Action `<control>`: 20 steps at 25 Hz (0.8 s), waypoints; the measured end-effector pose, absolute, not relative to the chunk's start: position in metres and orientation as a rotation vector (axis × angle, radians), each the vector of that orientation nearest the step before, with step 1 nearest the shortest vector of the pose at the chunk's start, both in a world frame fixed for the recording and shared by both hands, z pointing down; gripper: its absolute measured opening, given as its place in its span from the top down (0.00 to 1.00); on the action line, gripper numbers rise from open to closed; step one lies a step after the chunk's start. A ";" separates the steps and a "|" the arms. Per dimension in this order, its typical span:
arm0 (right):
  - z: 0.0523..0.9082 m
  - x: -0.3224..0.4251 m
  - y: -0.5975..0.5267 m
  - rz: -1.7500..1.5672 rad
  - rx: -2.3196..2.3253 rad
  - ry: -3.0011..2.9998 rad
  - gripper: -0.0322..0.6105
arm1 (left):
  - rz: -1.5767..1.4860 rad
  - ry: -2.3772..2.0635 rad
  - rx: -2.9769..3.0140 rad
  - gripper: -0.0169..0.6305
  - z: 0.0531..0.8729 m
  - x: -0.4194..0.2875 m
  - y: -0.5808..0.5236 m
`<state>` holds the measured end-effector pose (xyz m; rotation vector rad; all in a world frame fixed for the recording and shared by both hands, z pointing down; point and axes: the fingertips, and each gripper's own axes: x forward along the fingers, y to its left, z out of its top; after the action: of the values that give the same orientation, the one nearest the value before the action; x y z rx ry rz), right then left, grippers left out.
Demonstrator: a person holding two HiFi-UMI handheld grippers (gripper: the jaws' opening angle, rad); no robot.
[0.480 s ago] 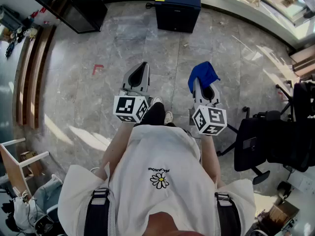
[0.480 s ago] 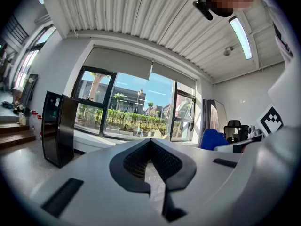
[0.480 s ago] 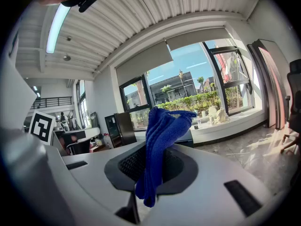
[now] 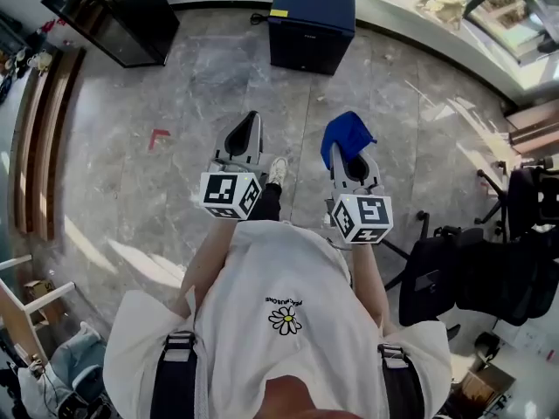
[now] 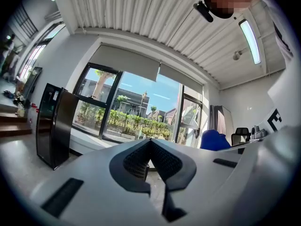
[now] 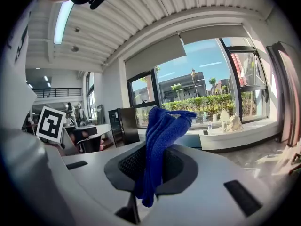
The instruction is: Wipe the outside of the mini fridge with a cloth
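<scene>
The dark blue mini fridge [image 4: 312,24] stands on the marble floor against the far wall, ahead of both grippers and well apart from them. My right gripper [image 4: 348,149] is shut on a blue cloth [image 4: 346,138], which bunches up above the jaws and hangs between them in the right gripper view [image 6: 157,145]. To its left, my left gripper [image 4: 250,122] is held level with it, jaws pressed together with nothing between them [image 5: 150,144]. The cloth [image 5: 215,139] also shows at the right of the left gripper view.
A tall black cabinet [image 4: 109,11] stands at the far left by the window wall. Wooden benches [image 4: 39,120] line the left side. A black office chair [image 4: 463,269] is close on the right. A red mark [image 4: 159,136] lies on the floor.
The person has stepped forward, so the mini fridge sits nearer and lower in the head view. Both grippers kept their hold and moved forward with the body.
</scene>
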<state>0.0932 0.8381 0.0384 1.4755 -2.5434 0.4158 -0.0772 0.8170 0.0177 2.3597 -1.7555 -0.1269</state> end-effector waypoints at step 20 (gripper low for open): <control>0.037 0.065 0.567 0.565 1.577 -2.521 0.85 | -0.144 -1.732 2.366 0.97 0.010 -0.113 0.541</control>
<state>0.0650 0.5668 0.0373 1.5771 -2.5206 0.5651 -0.1129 0.5410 0.0096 2.3656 -1.7317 -0.1441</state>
